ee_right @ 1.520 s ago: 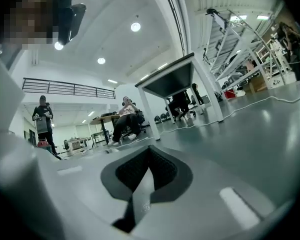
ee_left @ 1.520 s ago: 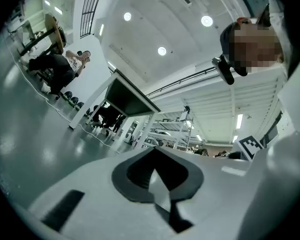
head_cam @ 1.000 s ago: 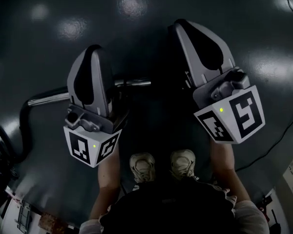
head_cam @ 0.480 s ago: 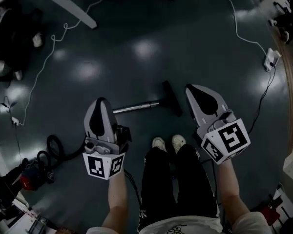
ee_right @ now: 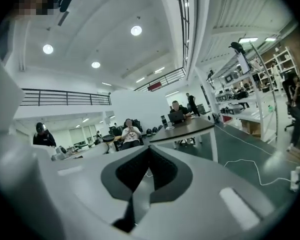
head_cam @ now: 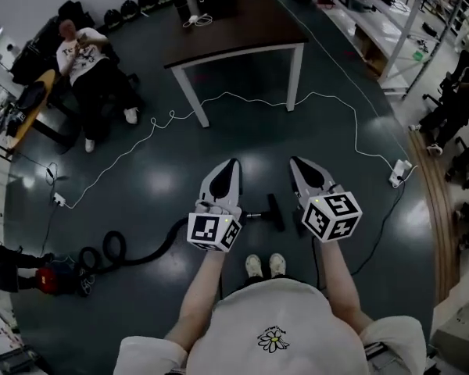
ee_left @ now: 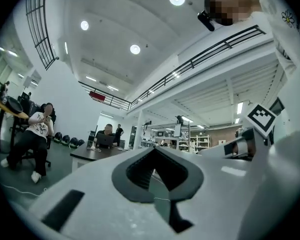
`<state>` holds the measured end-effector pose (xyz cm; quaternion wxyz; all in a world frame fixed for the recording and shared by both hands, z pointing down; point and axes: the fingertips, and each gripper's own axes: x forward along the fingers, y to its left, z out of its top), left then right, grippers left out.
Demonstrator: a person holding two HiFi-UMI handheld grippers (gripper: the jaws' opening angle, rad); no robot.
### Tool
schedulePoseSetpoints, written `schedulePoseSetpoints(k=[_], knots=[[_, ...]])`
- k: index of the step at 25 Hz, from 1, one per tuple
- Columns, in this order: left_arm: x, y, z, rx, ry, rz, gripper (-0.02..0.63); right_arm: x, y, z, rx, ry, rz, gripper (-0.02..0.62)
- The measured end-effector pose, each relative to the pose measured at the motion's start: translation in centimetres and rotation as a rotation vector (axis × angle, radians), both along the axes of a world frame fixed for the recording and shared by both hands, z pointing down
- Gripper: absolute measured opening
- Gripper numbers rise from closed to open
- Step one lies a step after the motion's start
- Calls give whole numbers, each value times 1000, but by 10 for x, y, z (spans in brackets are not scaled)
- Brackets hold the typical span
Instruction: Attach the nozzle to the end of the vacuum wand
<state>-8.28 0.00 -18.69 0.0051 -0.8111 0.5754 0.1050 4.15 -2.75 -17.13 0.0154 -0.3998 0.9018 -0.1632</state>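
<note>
A: What changed?
B: You've straightened up. Left gripper (head_cam: pixel 233 164) and right gripper (head_cam: pixel 295 162) lifted clear, both closed, empty.
A: Nozzle?
B: Nozzle (head_cam: pixel 275 212) lies on the floor (head_cam: pixel 242 123), centre of frame, meeting the wand (head_cam: pixel 255 216) end. Looks attached; task likely done.

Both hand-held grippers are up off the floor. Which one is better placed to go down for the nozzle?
Right, probably. In the head view the nozzle lies closer to the right hand-held gripper; the wand runs toward the left hand-held gripper. Both are shut and empty.
</note>
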Motion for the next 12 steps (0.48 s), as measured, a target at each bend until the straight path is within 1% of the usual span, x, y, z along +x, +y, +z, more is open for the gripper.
schedulePoseSetpoints(k=[3, 7, 9, 12], knots=[[-6, 17, -25, 29, 21, -26, 3, -13, 9, -24, 2, -41, -56, 6], [-26, 38, -42, 45, 71, -59, 3, -25, 27, -43, 34, -46, -64, 6], [-31, 46, -47, 63, 66, -66, 2, -33, 35, -48, 52, -50, -75, 6], [-28, 53, -53, 82, 38, -65, 2, -41, 43, -53, 66, -60, -99, 6]])
